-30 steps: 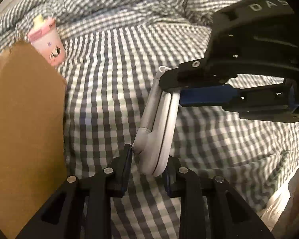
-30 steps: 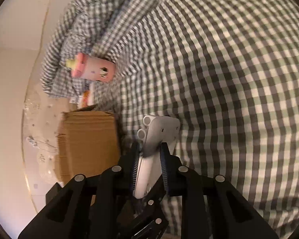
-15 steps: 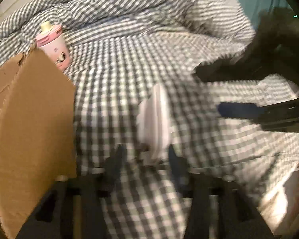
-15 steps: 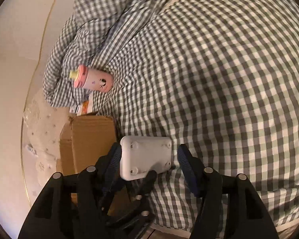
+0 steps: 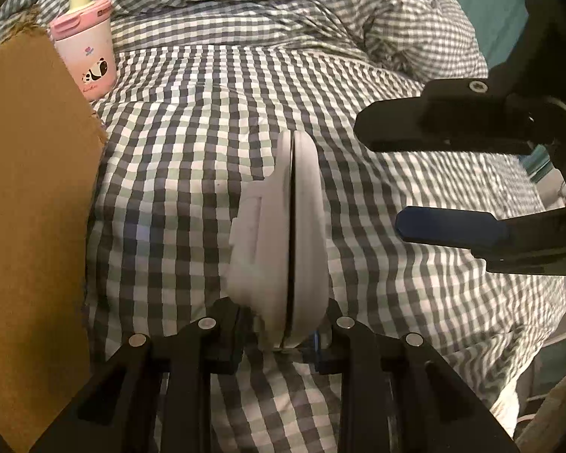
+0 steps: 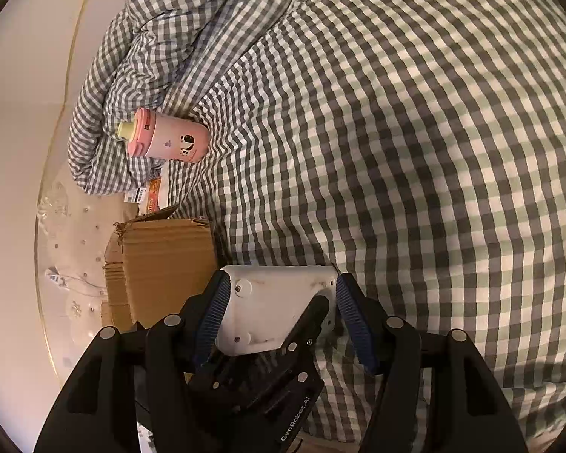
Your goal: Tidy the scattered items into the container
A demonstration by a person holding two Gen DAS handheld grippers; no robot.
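A flat white plastic device [image 5: 283, 234] stands edge-on between the jaws of my left gripper [image 5: 279, 324], which are closing onto its lower end and hold it above the checked bedcover [image 5: 192, 120]. In the right wrist view the same device [image 6: 275, 309] shows its broad face, with a black left finger [image 6: 309, 324] across it. My right gripper [image 6: 283, 294] is open; its fingers [image 5: 449, 226] hang to the right, apart from the device. The cardboard box [image 5: 30, 226] stands at the left. A pink cup [image 5: 88, 60] with a yellow spout lies on the cover behind it.
The box [image 6: 166, 264] sits at the bed's left edge, beside a pale wall and a clear plastic sheet [image 6: 68, 264]. The pink cup [image 6: 169, 143] rests against bunched duvet folds. A small printed packet [image 6: 143, 194] lies below it. Flat checked cover [image 6: 415, 170] stretches to the right.
My right gripper has let go of the white device, opened and drawn back from it. The device now faces that camera broadside. The left gripper keeps it and has sunk a little.
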